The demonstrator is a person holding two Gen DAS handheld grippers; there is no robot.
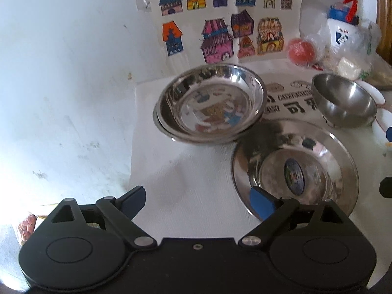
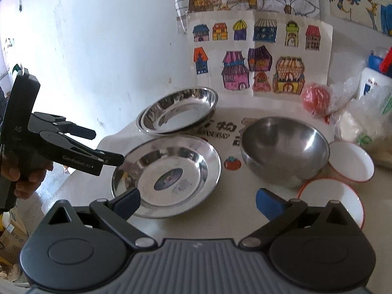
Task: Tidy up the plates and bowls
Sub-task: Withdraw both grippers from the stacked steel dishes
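Stacked steel plates point(image 1: 210, 105) point(image 2: 177, 110) stand at the back of the table. A single steel plate with a sticker point(image 1: 295, 169) point(image 2: 166, 174) lies in front of them. A steel bowl point(image 1: 344, 100) point(image 2: 285, 148) sits to the right, with two white red-rimmed bowls, one behind point(image 2: 351, 160) and one nearer point(image 2: 333, 202). My left gripper point(image 1: 198, 202) is open and empty above the table's left part; it also shows in the right wrist view point(image 2: 105, 147). My right gripper point(image 2: 198, 202) is open and empty, near the single plate's front rim.
Coloured house drawings point(image 2: 257, 56) hang on the wall behind. An orange ball point(image 2: 316, 98), a white and blue bottle point(image 1: 343, 29) and plastic bags point(image 2: 362, 115) crowd the back right. A white printed cloth point(image 1: 186, 171) covers the table. The table's left edge drops off.
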